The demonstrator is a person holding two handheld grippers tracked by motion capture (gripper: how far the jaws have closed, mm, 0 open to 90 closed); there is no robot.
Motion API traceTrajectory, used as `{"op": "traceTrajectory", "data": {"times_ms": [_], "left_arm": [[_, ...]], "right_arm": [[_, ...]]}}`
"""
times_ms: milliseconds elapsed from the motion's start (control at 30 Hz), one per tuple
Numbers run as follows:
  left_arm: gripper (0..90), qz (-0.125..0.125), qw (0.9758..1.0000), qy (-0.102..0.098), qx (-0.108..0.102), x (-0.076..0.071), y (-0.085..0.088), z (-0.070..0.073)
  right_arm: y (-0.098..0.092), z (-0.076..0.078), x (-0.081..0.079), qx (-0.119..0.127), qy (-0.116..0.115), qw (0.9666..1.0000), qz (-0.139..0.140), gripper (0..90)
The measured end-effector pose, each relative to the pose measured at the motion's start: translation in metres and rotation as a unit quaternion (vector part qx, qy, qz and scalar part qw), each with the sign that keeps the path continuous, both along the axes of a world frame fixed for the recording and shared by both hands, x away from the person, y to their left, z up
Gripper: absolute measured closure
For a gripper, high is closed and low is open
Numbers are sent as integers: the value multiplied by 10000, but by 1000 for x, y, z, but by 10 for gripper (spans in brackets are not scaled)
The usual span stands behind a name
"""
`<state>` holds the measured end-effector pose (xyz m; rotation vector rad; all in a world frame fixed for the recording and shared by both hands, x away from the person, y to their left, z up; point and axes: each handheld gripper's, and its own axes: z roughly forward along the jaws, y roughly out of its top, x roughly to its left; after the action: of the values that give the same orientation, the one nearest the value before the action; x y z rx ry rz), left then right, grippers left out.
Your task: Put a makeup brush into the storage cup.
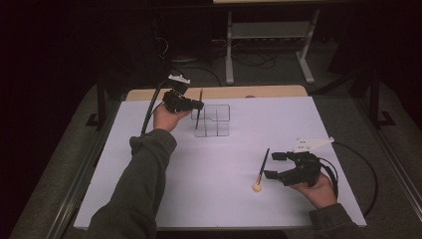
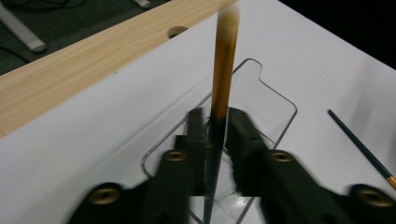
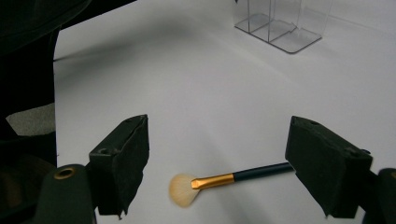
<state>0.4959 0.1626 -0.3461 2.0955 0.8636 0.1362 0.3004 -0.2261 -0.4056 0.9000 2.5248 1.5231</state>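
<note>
The work in hand is loading makeup brushes into a clear organizer [image 1: 211, 120] standing on the white table [image 1: 149, 189].

Left gripper [image 1: 197, 105]: positioned over the organizer's left compartments. An upright brush [image 1: 199, 112] stands between the jaws, handle end up, lower end inside the organizer. In the left gripper view the jaws stand narrow with a slight gap on each side of the brush [image 2: 219, 93]; judged from this, the grip is released and the brush rests in its compartment.

Right gripper [image 1: 274, 165]: jaws wide, holding nothing. It rests low over the near right part of the table.

Second brush [image 1: 262, 169]: lies flat on the table, just off the right gripper's jaw tips on the side toward the table's middle. Its long axis runs away from the person, with the pale bristle head [image 1: 257, 187] at the near end and the dark handle pointing toward the organizer. In the right gripper view the brush [image 3: 233, 178] lies crosswise between the open jaws.

The right hand is the nearer one; the left is well apart. The next pick probably needs only a short advance, closing across the handle.
</note>
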Motion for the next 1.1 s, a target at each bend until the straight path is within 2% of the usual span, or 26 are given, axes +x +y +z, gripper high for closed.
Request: {"op": "traceTrajectory", "data": {"times_ms": [133,667,1000,1067,1100], "left_arm": [[702,-13,10000,0,50,-1,2,2],[706,-73,9999,-39,121,-9,9,4],[666,-146,9999,-66,32,-17,16,8],[639,-166,9998,-66,34,-18,16,8],[616,-171,9998,-29,-38,-19,16,8]], "right_arm": [[1,0,0,-12,-2,10000,9,207],[1,0,0,10,-5,10000,-13,205],[-4,2,0,71,-38,9999,-118,202],[-4,2,0,59,-33,9999,-126,201],[-4,2,-1,51,-31,9999,-125,201]]}}
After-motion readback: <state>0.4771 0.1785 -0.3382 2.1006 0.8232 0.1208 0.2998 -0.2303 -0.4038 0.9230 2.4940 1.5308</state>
